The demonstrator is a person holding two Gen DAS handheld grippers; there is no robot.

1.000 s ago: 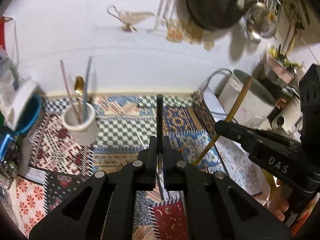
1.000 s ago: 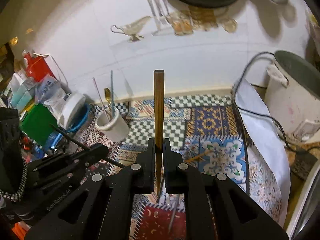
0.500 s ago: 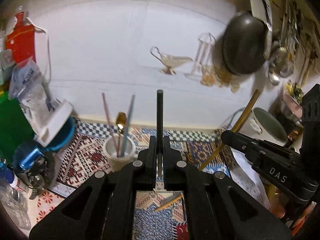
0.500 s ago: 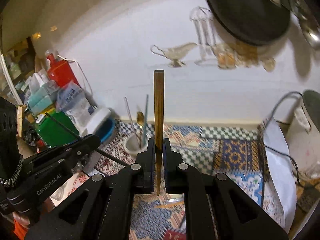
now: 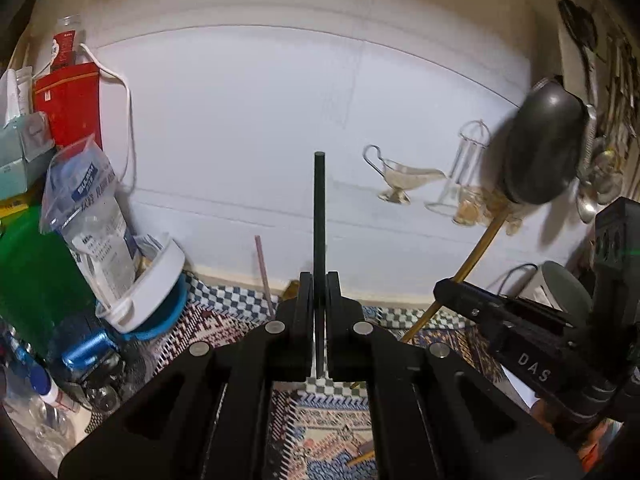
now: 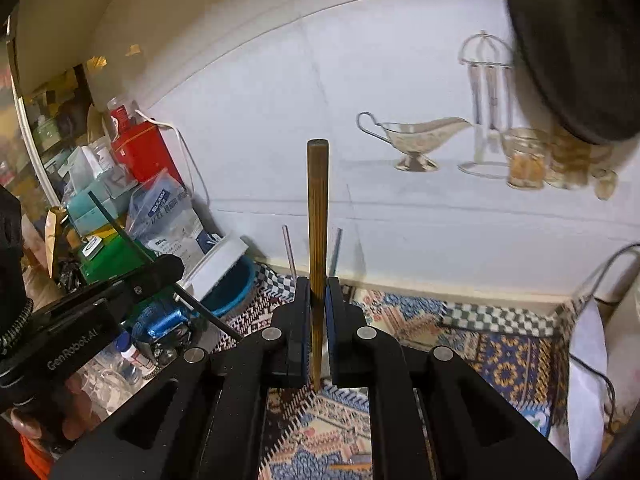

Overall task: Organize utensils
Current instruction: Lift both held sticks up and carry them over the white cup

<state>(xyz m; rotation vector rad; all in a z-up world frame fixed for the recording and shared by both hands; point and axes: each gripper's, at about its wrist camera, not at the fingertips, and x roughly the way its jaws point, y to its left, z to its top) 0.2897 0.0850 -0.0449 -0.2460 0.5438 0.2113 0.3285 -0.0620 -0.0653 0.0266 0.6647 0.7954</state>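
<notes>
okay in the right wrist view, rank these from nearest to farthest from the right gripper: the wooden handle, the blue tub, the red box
1. Wooden handle: clamped upright in the right gripper.
2. Blue tub: on the mat, to the left.
3. Red box: far left, against the wall.

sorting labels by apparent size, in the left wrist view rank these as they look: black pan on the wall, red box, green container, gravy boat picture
1. green container, though nearness to the camera may inflate it
2. black pan and red box: look alike in area, not ranked
3. gravy boat picture, smallest
</notes>
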